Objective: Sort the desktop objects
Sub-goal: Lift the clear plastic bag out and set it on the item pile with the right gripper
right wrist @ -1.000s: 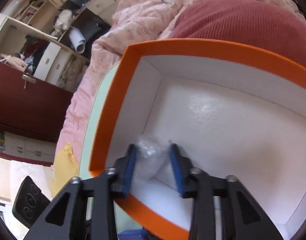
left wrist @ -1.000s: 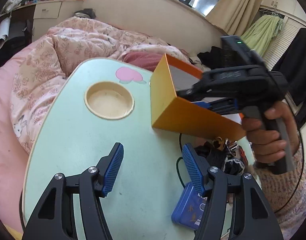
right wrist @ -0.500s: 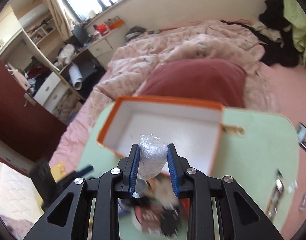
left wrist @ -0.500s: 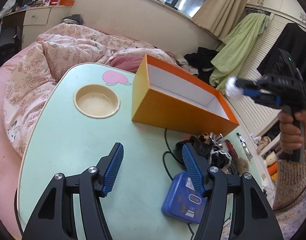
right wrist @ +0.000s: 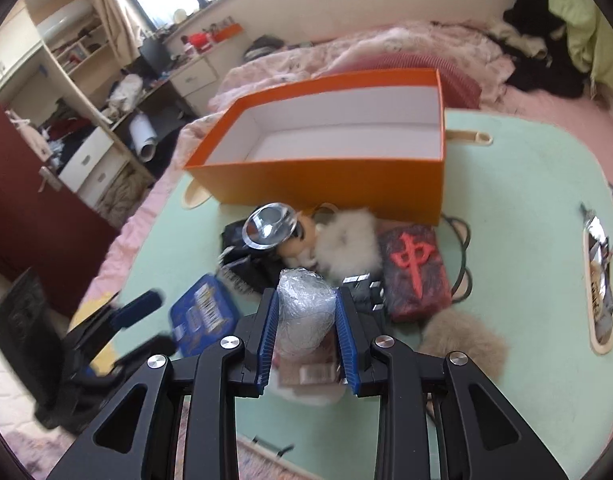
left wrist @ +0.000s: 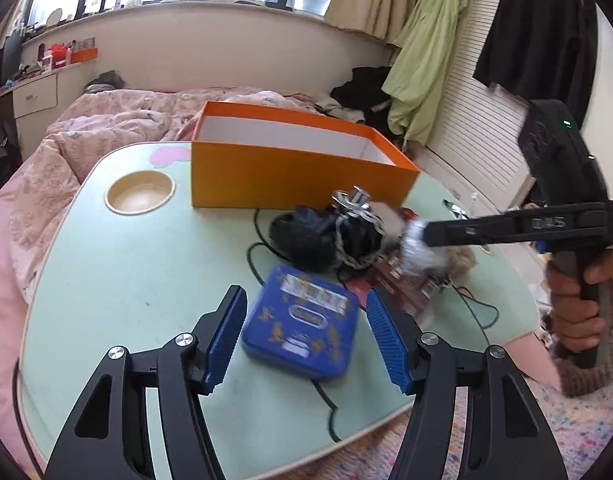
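A pale green counter (left wrist: 118,264) stands beside a bed with a pink floral quilt (left wrist: 118,120). On the counter sits an open orange box (left wrist: 290,172) with a white inside, nothing visible in it. Just in front of the box lies a loose pile: a black bundle (left wrist: 314,236) with a metal chain, a white fluffy ball (right wrist: 348,244), a shiny round metal piece (right wrist: 268,225), a dark red block (right wrist: 416,276) marked with a red character, and a tan fluffy ball (right wrist: 464,340). A blue tin (left wrist: 302,326) lies on the counter nearer the edge, next to the pile. The left tongs (left wrist: 304,336) are spread apart and grasp nothing; they hang above the blue tin, which shows between the two blue pads without either pad touching it. The right tongs (right wrist: 306,320) are clenched on a crumpled ball of clear wrap (right wrist: 304,312), held in the air above the pile and outside the box. In the left view, a hand (left wrist: 582,304) in a knitted sleeve grips the right tongs' handle.
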